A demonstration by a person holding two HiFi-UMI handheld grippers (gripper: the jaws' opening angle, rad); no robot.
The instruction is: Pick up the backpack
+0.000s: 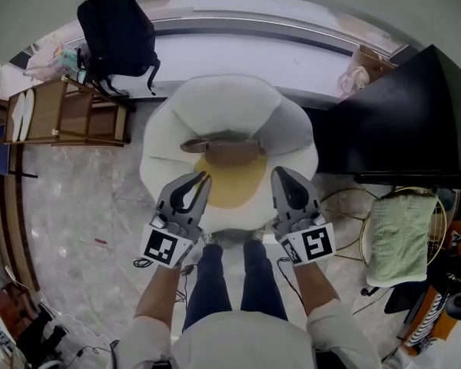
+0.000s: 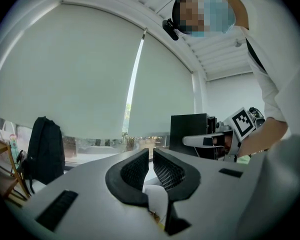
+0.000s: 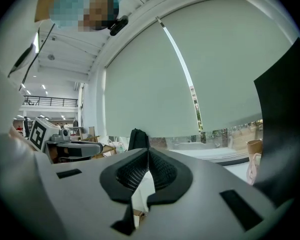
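The black backpack (image 1: 117,35) stands upright on the white window ledge at the far left, well away from both grippers. It also shows as a dark shape in the left gripper view (image 2: 44,149), and as a small one straight ahead in the right gripper view (image 3: 137,139). My left gripper (image 1: 202,179) (image 2: 151,151) and right gripper (image 1: 280,174) (image 3: 149,151) are held side by side over the near edge of a white round seat. Both point level toward the window, and both are shut with nothing between their jaws.
The white round seat (image 1: 230,114) with a tan cushion lies between me and the ledge. A wooden chair (image 1: 61,114) stands below the backpack. A black cabinet (image 1: 399,121) fills the right. A green towel on a wire rack (image 1: 396,237) and floor cables lie at the right.
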